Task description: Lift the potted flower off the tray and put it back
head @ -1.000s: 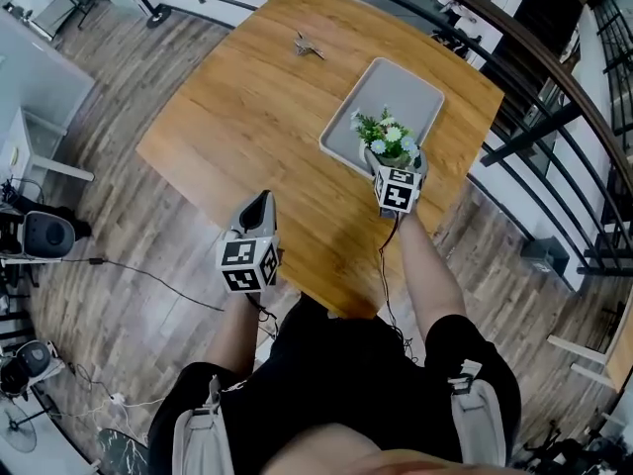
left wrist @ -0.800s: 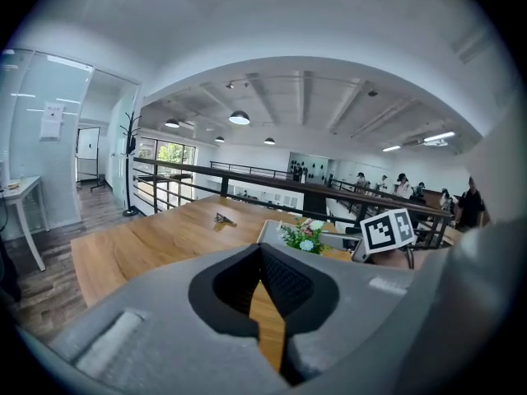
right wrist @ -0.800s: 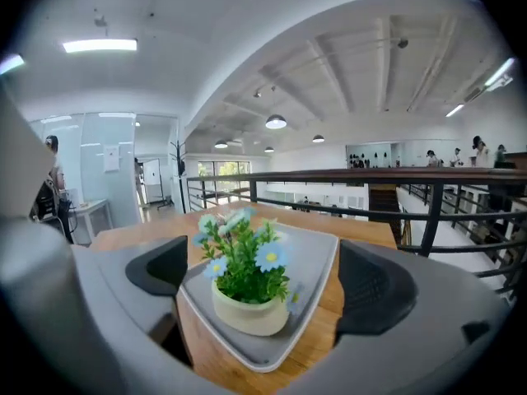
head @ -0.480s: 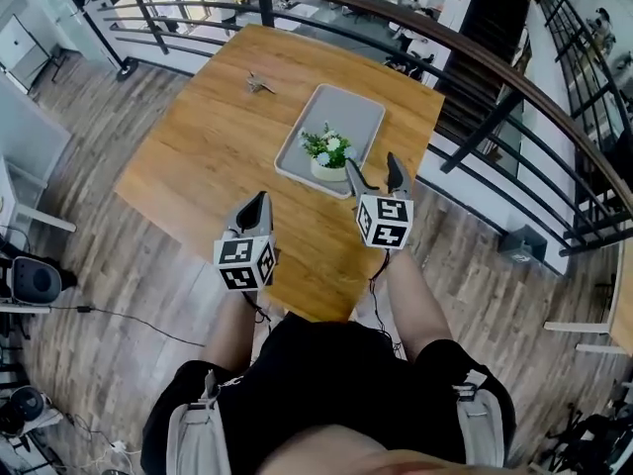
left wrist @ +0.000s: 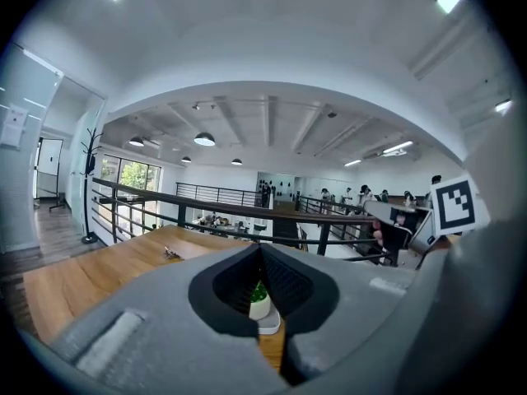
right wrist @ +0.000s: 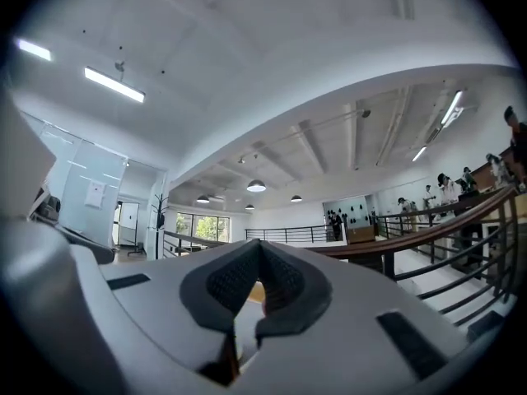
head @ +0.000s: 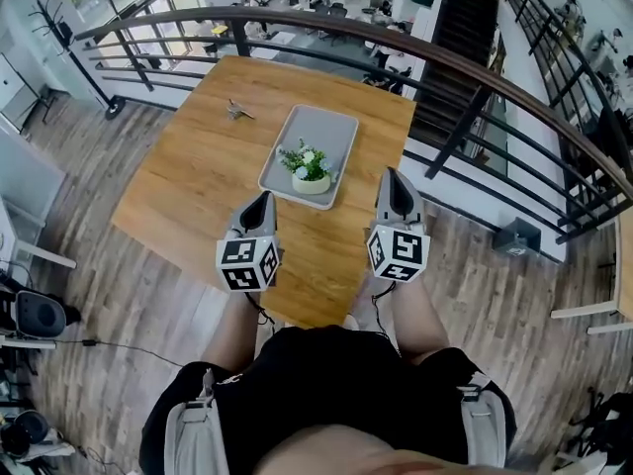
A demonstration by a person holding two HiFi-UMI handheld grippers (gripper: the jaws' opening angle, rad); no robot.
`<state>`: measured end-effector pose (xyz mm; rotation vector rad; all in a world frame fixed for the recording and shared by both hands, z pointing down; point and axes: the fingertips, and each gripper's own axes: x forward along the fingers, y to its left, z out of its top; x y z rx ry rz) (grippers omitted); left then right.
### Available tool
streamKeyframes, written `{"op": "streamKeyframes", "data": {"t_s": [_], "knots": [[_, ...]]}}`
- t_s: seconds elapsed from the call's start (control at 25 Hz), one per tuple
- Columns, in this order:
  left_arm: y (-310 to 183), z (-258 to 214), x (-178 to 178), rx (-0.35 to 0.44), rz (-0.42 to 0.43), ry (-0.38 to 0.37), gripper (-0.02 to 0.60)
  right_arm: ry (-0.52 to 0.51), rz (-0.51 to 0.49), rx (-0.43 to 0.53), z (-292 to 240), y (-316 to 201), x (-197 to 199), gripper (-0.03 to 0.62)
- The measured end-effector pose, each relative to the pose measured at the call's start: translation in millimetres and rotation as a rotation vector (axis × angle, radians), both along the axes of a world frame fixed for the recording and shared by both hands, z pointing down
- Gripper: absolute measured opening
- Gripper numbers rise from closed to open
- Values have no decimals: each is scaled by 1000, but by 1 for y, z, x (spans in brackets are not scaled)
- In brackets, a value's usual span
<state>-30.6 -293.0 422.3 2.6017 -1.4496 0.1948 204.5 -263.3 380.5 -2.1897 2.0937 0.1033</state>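
Note:
The potted flower point(head: 307, 165), a white pot with green leaves and pale blossoms, stands upright on the grey tray point(head: 324, 127) on the wooden table point(head: 188, 176). Both grippers hover apart from it on my side of the table. My left gripper point(head: 263, 199) is shut and holds nothing; through the notch behind its closed tips the pot point(left wrist: 258, 302) shows far ahead. My right gripper point(head: 392, 175) is shut and empty, raised over the table's right edge. In the right gripper view its jaws point(right wrist: 259, 247) meet with nothing between them.
A small metallic object point(head: 237, 112) lies on the table's far left part. A dark curved railing point(head: 445, 72) runs round the table's far and right sides, with stairs beyond. Wooden floor surrounds the table on the left.
My right gripper let go of the pot, drew back toward me, rose and closed its jaws. My left gripper rose too. The pot stays on the tray.

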Motion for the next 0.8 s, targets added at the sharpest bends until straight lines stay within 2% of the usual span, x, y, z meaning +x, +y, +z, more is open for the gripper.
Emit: {"op": "streamKeyframes", "data": {"t_s": [0.16,0.8], "knots": [[3,-8,5,17,18,-6,12,-14,-3,-6,3,14,9,-6],[18,-14,8,29,33,-22,12,-29,-47,-20,3,25,-5,-5]]}}
